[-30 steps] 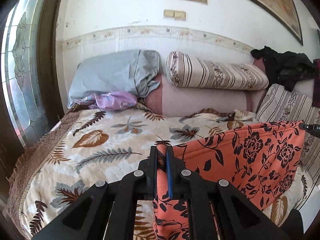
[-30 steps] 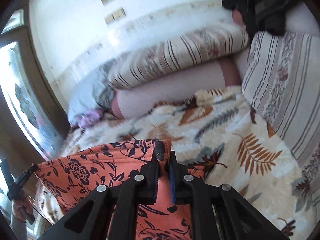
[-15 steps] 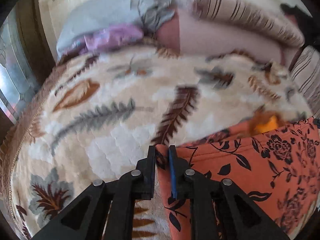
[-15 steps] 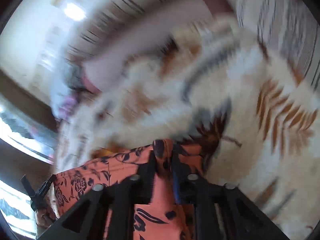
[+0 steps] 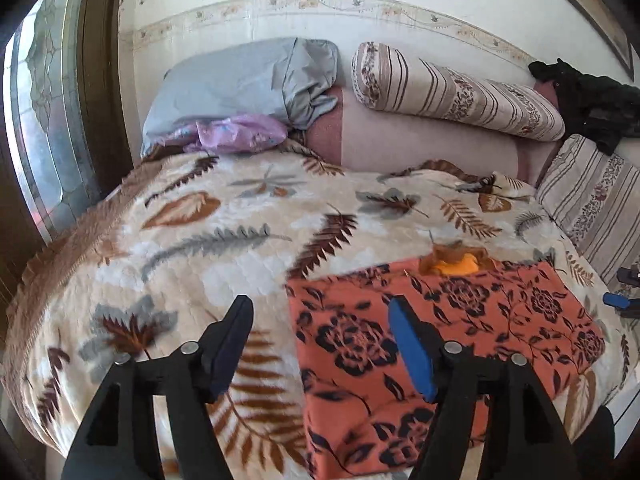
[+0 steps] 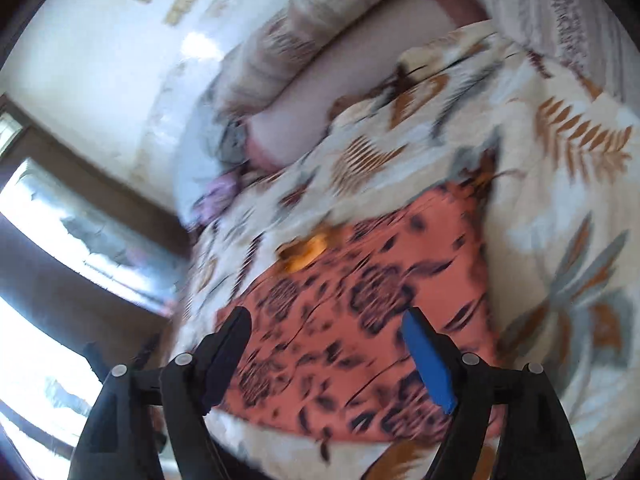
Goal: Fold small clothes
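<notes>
My left hand-held gripper (image 5: 320,338) is wide open and holds nothing. My right hand-held gripper (image 6: 326,346) is wide open too, with nothing in it. The orange flowered cloth (image 5: 440,336) lies flat on the bed (image 5: 192,240), on the leaf blanket. In the left view it sits from about 3 o'clock down to 6 o'clock, and one blue finger (image 5: 412,348) is right over its left part. In the right view the cloth (image 6: 360,320) is in the middle and low, between my two fingers, but that picture is blurry.

A bit of yellow cloth (image 5: 456,266) peeks out at the far edge of the orange one, at about 2 o'clock from my left gripper. I cannot tell if it is part of the same thing.

What could go wrong? I think the near edge of the cloth hangs close to the bed's edge, so it could slip off if I tug it toward me. If I pinch too deep, I could grab the blanket along with the cloth. If my two grippers grab uneven spots, the next fold could come out crooked.
</notes>
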